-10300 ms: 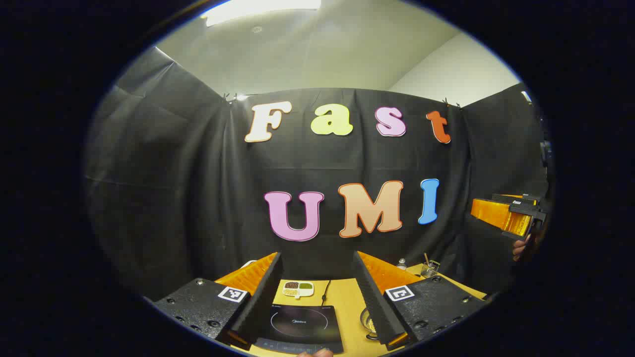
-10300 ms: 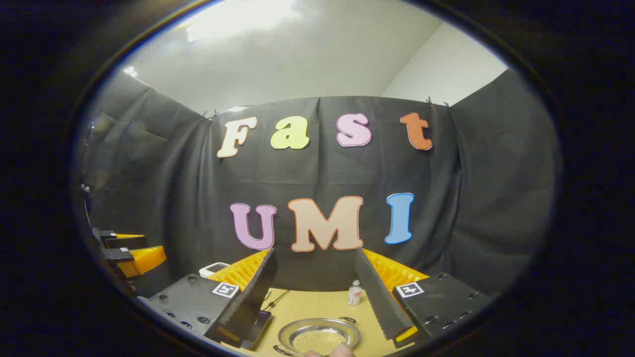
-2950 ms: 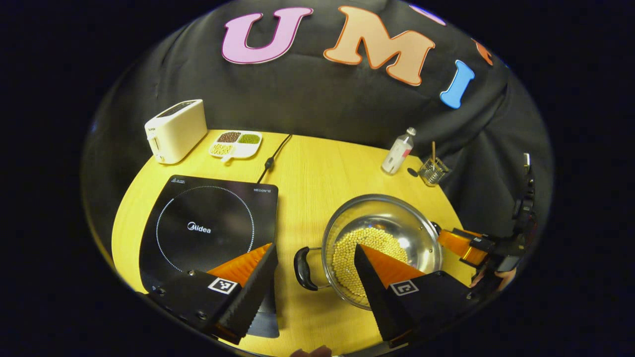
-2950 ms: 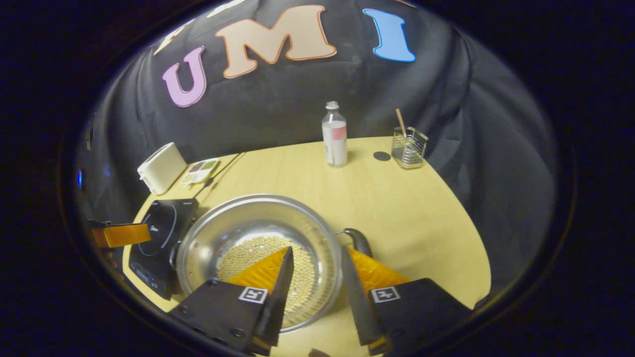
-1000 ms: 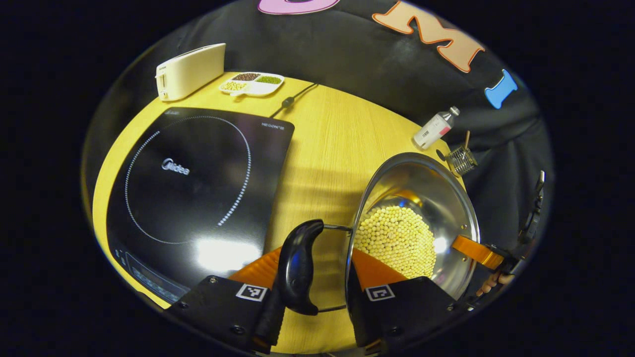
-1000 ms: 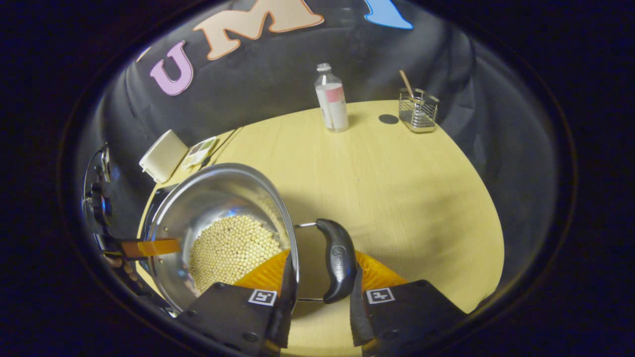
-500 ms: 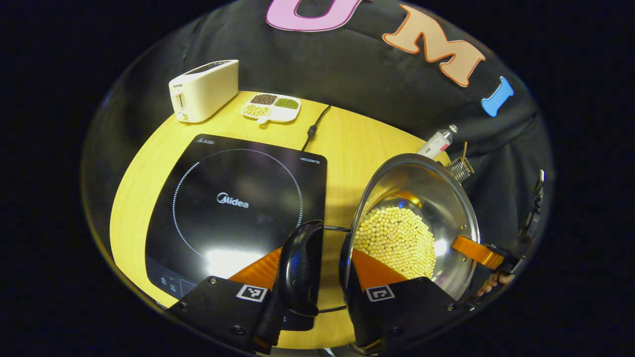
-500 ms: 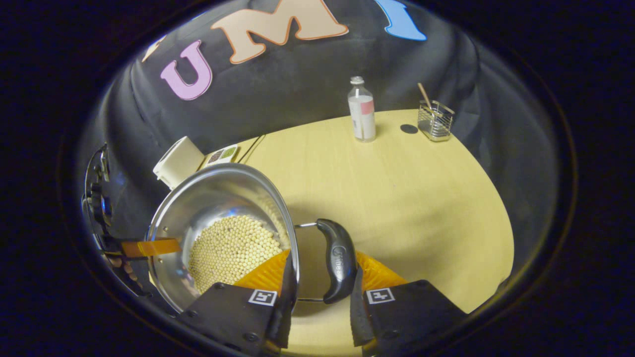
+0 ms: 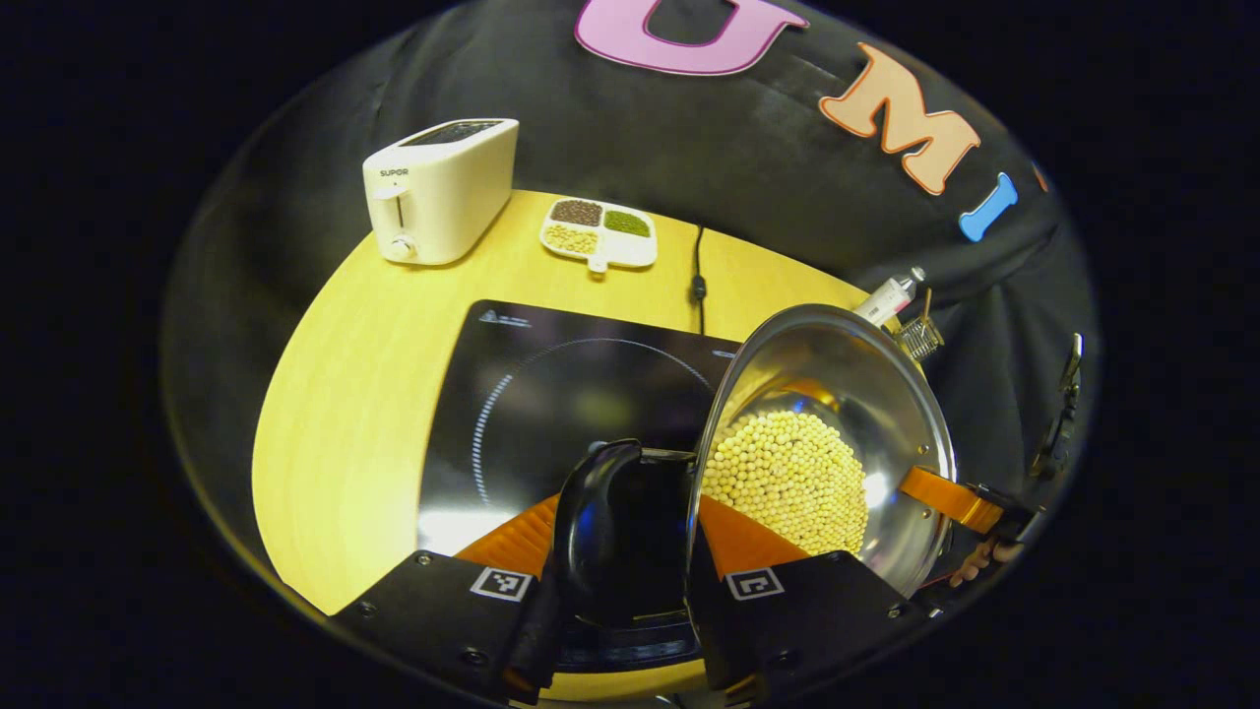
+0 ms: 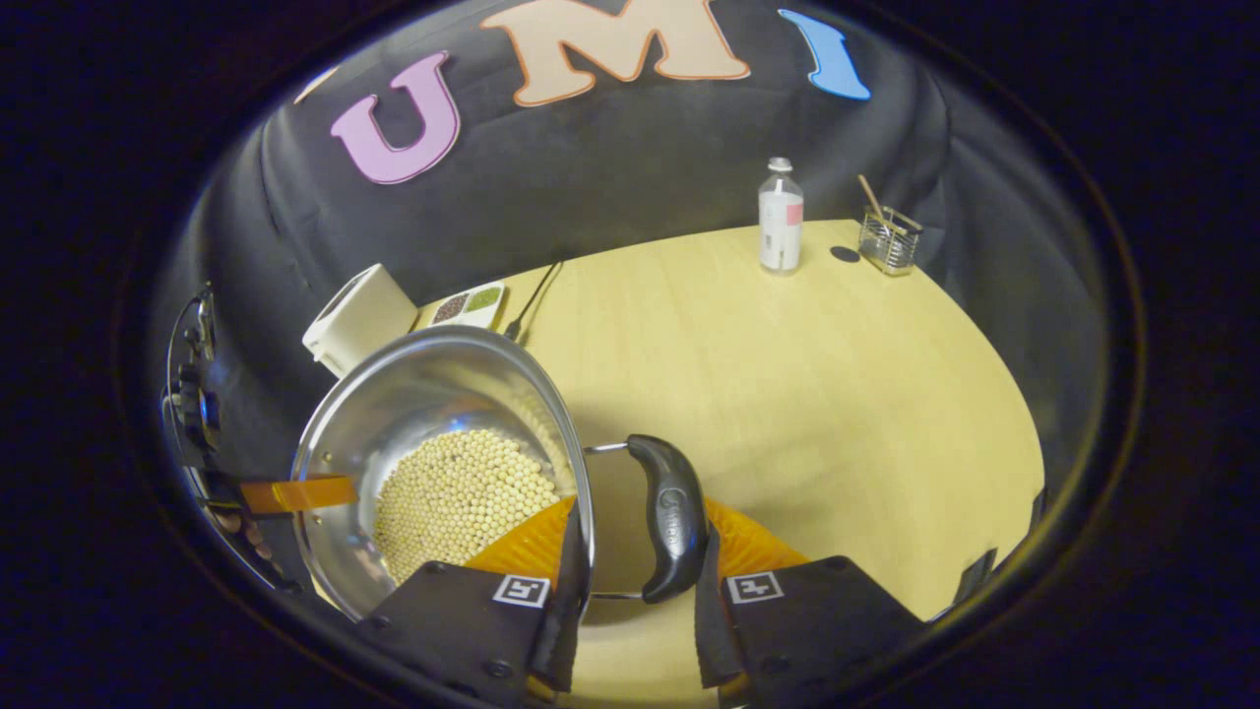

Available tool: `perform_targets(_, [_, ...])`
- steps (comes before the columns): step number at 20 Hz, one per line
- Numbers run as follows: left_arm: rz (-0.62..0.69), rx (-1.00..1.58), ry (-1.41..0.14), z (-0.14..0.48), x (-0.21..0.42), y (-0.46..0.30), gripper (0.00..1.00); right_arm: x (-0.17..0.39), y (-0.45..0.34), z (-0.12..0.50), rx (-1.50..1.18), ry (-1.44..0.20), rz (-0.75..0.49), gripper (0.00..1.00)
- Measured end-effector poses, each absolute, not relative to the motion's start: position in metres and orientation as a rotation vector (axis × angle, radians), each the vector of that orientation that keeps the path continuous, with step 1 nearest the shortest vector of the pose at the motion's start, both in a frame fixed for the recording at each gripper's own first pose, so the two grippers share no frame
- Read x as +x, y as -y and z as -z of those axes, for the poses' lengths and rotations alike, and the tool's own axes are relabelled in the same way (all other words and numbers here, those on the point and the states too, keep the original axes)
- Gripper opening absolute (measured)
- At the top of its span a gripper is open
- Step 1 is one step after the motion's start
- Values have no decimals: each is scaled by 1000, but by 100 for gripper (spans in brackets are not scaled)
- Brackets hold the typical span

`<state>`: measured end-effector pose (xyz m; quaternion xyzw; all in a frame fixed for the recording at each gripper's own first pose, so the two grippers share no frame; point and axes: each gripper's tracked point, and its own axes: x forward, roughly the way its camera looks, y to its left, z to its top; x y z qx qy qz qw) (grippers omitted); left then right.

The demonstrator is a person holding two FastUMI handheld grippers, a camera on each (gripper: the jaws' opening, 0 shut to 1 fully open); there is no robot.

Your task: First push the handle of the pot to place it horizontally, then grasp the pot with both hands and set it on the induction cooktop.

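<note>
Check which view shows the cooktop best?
Left gripper view: the cooktop lies in plain sight, its ring marking partly visible, with the pot covering its right part. In the right gripper view the pot hides it, so nothing of it can be made out there.

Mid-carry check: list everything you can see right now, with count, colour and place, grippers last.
pot: 1, silver steel, held between both grippers, above the right part of the cooktop
beans: many, pale yellow, in the pot
pot handles: 2, black, one on each side of the pot
induction cooktop: 1, black, on the table
toaster: 1, cream, back left
divided dish: 1, white, beside the toaster
power cord: 1, black, behind the cooktop
bottle: 1, clear, back right
wire holder: 1, metal, right of the bottle
table: 1, light wood
left gripper: 1, shut on a handle
right gripper: 1, shut on the other handle
</note>
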<state>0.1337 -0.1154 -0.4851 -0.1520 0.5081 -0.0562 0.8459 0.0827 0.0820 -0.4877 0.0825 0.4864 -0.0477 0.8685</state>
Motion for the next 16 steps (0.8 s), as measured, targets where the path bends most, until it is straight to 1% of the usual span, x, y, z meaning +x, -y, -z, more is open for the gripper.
perform_targets(3, [124, -307, -1057, 487, 139, 116, 57, 86, -115, 494, 174, -1035, 111, 44])
perform_targets(8, [98, -321, -1055, 487, 136, 115, 58, 100, -153, 510, 161, -1074, 105, 44])
perform_targets(9, [90, -324, -1057, 485, 136, 114, 55, 102, -159, 514, 159, -1082, 102, 44])
perform_targets(10, [83, -326, -1054, 485, 136, 114, 57, 105, -164, 517, 155, -1086, 97, 50])
perform_targets(11, [78, -330, -1059, 486, 136, 116, 57, 106, -168, 522, 151, -1091, 93, 50])
perform_targets(12, [73, -337, -1071, 487, 134, 118, 57, 107, -171, 526, 149, -1099, 93, 44])
perform_targets(13, [71, -346, -1084, 483, 132, 117, 57, 107, -171, 528, 147, -1106, 90, 44])
perform_targets(14, [72, -344, -1052, 481, 137, 113, 58, 112, -171, 527, 150, -1089, 90, 44])
perform_targets(16, [84, -323, -1043, 483, 136, 112, 56, 116, -172, 533, 159, -1097, 90, 44])
